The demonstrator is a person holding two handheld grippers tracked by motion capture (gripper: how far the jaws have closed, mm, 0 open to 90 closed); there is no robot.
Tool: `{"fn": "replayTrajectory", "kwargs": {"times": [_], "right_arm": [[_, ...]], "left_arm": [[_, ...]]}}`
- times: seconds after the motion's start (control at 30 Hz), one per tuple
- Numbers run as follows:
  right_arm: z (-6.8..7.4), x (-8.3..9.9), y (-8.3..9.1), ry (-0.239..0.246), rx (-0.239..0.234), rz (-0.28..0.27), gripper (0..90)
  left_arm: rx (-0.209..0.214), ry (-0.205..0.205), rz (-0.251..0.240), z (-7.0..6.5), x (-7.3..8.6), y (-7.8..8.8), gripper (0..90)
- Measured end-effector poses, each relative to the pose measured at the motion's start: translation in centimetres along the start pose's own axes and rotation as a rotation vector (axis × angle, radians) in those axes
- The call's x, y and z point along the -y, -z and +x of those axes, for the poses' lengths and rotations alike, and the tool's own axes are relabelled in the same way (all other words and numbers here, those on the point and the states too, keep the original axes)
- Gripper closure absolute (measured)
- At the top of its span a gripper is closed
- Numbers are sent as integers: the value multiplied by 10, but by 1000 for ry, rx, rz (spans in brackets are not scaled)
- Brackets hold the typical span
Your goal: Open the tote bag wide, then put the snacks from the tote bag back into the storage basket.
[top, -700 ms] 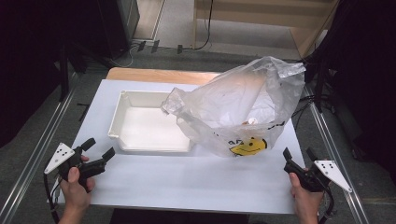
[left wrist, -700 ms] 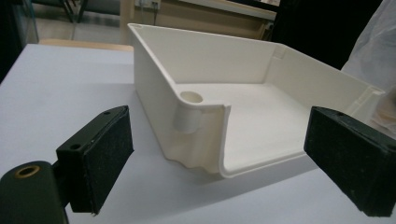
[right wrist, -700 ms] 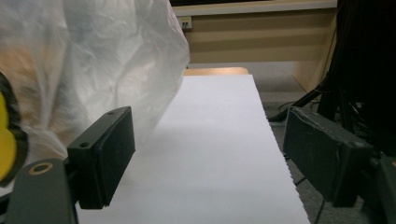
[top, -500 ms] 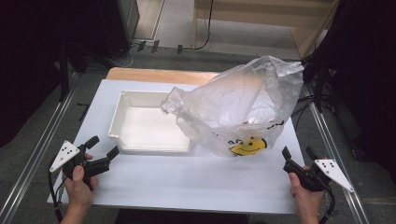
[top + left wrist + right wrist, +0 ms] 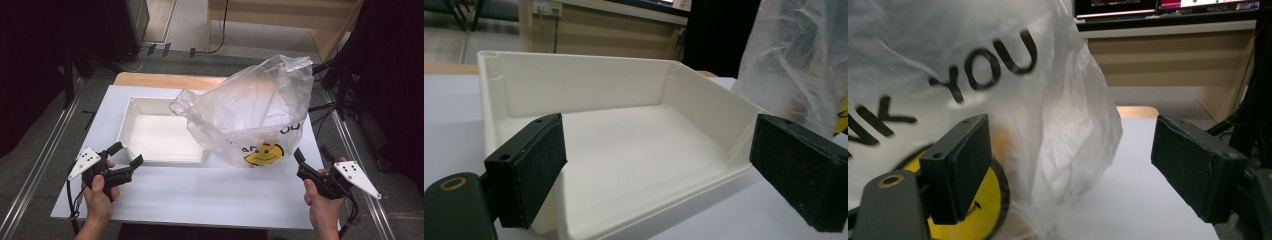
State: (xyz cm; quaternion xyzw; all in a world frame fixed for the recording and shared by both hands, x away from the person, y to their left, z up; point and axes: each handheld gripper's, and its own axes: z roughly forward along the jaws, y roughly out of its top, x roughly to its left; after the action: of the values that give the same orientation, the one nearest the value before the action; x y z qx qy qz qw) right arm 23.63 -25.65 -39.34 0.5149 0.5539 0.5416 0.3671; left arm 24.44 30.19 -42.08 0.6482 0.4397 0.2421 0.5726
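Your crinkly clear plastic bag (image 5: 250,117) stands mouth-up beside the shallow white rectangular plastic tray (image 5: 131,118); left gripper (image 5: 126,154) and right gripper (image 5: 312,155) both gape, holding nothing

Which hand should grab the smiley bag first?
Probably the right. The right gripper sits open just in front of the plastic bag, while the left gripper faces the white tray.

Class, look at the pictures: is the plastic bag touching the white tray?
Touching. In the high view the plastic bag leans over the white tray's right wall, its crumpled edge lying on the rim.
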Motion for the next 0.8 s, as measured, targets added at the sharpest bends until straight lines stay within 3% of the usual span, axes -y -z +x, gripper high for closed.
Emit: {"fn": "replayTrajectory", "kwargs": {"times": [0.13, 0.33, 0.5, 0.57, 0.6, 0.63, 0.7, 0.77, 0.8], "right_arm": [[4, -11, -7, 2, -17, 3, 172], [14, -27, -34, 37, -46, 46, 173], [19, -29, -50, 33, -81, 74, 189], [19, -28, -53, 17, -92, 84, 267], [19, -27, -55, 11, -101, 75, 366], [19, -27, -55, 11, -101, 75, 366], [19, -25, -56, -11, -127, 76, 451], [19, -23, -59, -2, -127, 95, 528], [19, -22, -59, 1, -115, 98, 610]], "left_arm": [[29, -17, 0, -11, -6, -6, 81], [61, -17, -11, -24, -15, -17, 81], [85, -26, -20, -35, -22, -25, 81], [101, -29, -17, -39, -24, -29, 81], [109, -35, -16, -41, -26, -32, 81], [113, -37, -16, -43, -27, -34, 81], [129, -38, -20, -48, -30, -39, 81], [147, -43, -18, -53, -33, -45, 82], [157, -45, -17, -55, -33, -47, 82]]}}
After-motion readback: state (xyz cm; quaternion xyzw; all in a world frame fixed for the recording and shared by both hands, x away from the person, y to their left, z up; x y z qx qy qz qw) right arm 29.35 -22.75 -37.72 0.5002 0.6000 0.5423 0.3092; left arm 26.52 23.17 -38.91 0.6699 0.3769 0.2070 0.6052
